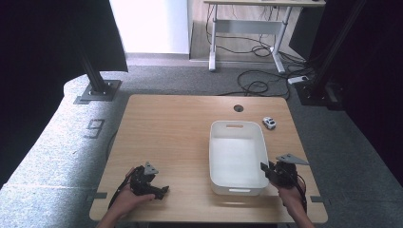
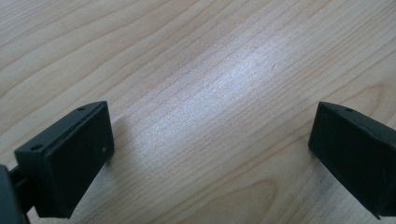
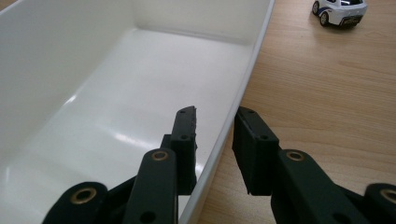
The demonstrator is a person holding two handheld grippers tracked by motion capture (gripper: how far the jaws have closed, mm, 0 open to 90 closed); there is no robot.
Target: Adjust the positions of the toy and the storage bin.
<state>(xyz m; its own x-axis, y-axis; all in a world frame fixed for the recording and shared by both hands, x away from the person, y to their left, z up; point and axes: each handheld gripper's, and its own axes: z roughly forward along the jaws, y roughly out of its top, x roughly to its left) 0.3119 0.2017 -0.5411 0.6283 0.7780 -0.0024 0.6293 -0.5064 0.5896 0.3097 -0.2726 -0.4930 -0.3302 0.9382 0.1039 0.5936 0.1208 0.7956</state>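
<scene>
**Right tongs pinching white bin rim, left tongs idle**

Right tongs (image 3: 215, 126): matte black blocky jaws with brass rivets, clamped across the right wall of the white bin (image 3: 116, 93), one jaw inside, one outside, at its near right corner. Bin is glossy smooth plastic, rectangular, rounded corners, slot handles, sitting right of centre on the counter (image 1: 166, 128). Left tongs (image 2: 210, 149): jaws spread wide, holding nothing, low over bare wood near the front left edge. Small white toy car (image 1: 269, 123) just beyond the bin's far right corner. Counter is pale wood-grain laminate with a round cable hole. Grey speckled floor, black frame posts, cables under a far desk.
</scene>
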